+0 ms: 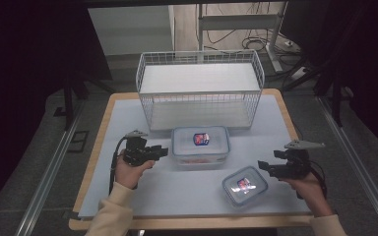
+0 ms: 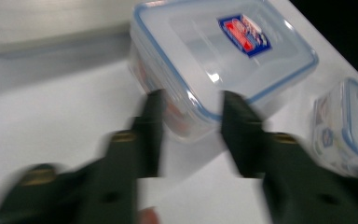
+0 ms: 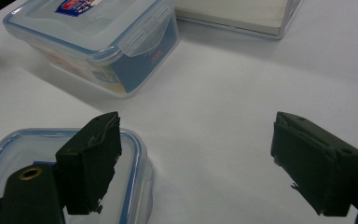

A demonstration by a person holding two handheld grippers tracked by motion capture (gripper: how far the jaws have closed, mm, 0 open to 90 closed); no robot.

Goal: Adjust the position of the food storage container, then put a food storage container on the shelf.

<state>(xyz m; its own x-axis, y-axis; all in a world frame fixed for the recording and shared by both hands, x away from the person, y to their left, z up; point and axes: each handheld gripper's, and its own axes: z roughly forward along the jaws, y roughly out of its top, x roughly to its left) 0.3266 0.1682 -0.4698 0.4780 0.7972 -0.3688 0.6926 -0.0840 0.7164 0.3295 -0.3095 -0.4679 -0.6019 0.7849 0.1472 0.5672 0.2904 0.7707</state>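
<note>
Clear plastic, both boxes sit on the table outside the empty wire basket [image 1: 200, 88], the big box [image 1: 200, 145] before the left gripper [image 1: 163, 151], jaws part open, the small box [image 1: 244, 185] beside the wide-open right gripper [image 1: 262, 166], nothing held.

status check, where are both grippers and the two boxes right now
Left gripper open, jaws beside large lidded box, not gripping. Right gripper open, empty, next to small lidded box. Wire basket behind; nothing between.

White-topped table [image 1: 128, 196]; wire basket [image 1: 200, 88]; two lidded containers [image 1: 200, 145] [image 1: 244, 185].
</note>
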